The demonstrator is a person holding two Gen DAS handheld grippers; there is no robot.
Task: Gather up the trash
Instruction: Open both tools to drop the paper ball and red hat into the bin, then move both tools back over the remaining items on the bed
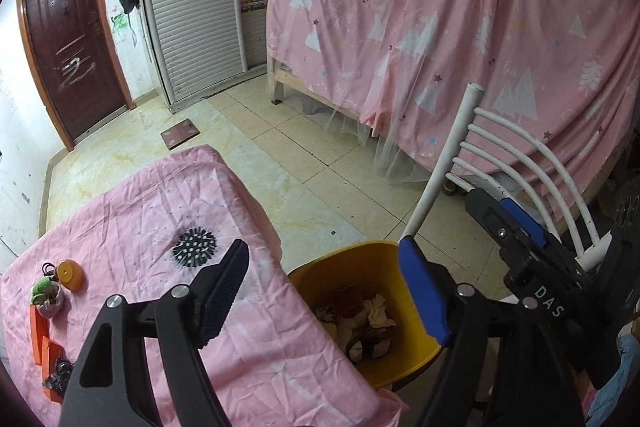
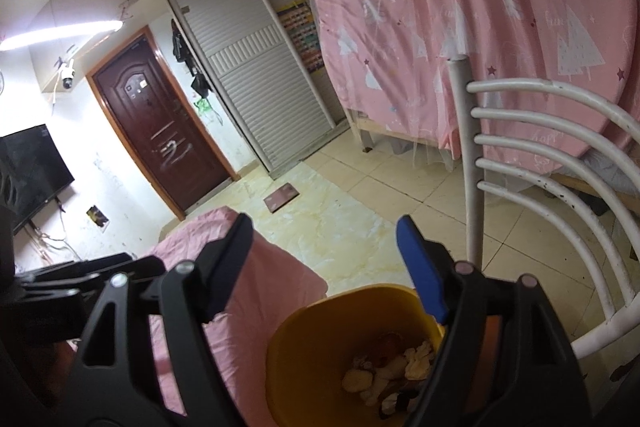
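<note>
Presently both grippers gape empty — left gripper [image 1: 320, 279] nearer the table trash [image 1: 60, 379], at eight o'clock; yellow bin [image 1: 340, 263] beneath right gripper [image 2: 324, 247].

home bedroom | curtained bed [image 1: 460, 39] | wardrobe [image 1: 192, 7] | wall TV [image 2: 30, 175]

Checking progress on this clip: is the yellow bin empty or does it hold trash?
Holds trash: the yellow bin has crumpled scraps covering its bottom, well below the rim.

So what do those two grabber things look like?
The left gripper and right gripper both have black angular frames with silver rivets. Each has one black ribbed finger and one blue-padded finger. White letters "DAS" mark the right gripper's side in the left wrist view.
</note>
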